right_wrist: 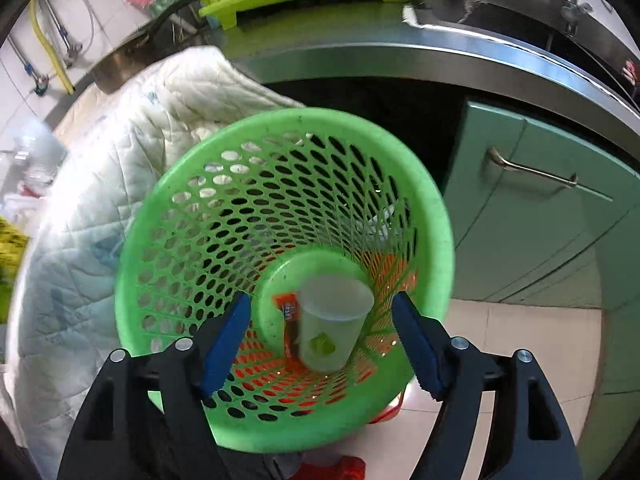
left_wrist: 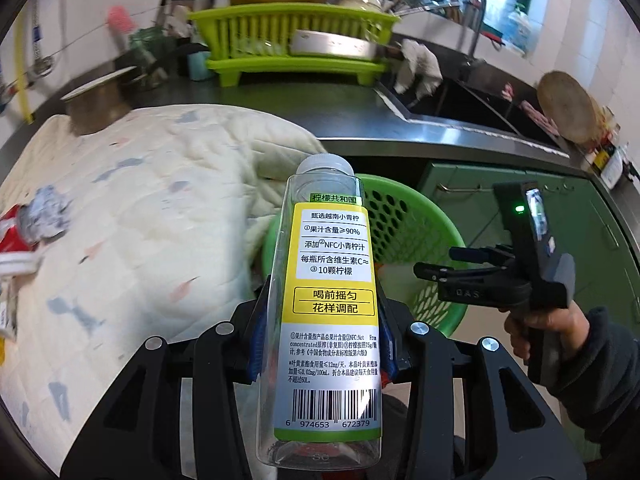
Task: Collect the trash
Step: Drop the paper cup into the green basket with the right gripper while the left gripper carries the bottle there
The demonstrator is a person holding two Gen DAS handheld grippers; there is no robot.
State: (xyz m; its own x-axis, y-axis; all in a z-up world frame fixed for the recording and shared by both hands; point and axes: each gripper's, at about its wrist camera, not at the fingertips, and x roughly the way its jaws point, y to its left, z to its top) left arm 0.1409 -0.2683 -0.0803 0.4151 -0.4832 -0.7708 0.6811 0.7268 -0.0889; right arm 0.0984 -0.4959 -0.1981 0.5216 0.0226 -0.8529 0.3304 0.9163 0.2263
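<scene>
My left gripper (left_wrist: 322, 344) is shut on an empty clear plastic bottle (left_wrist: 326, 300) with a yellow and white label and holds it upright, in front of the green perforated waste basket (left_wrist: 404, 220). My right gripper (right_wrist: 320, 328) is open and empty, just above the basket's mouth (right_wrist: 180, 216). A translucent plastic cup (right_wrist: 332, 320) and an orange wrapper (right_wrist: 289, 308) lie at the basket's bottom. The right gripper also shows in the left wrist view (left_wrist: 452, 264), over the basket's right rim. A crumpled grey paper (left_wrist: 46, 216) and a red wrapper (left_wrist: 14, 232) lie on the quilted cloth at far left.
A cream quilted cloth (left_wrist: 140, 216) covers the table left of the basket. Behind are a steel counter (left_wrist: 460, 136) with a sink, a lime dish rack (left_wrist: 292, 44), a metal pot (left_wrist: 98, 100) and green cabinet doors (right_wrist: 540, 216). The floor is pale tile (right_wrist: 500, 344).
</scene>
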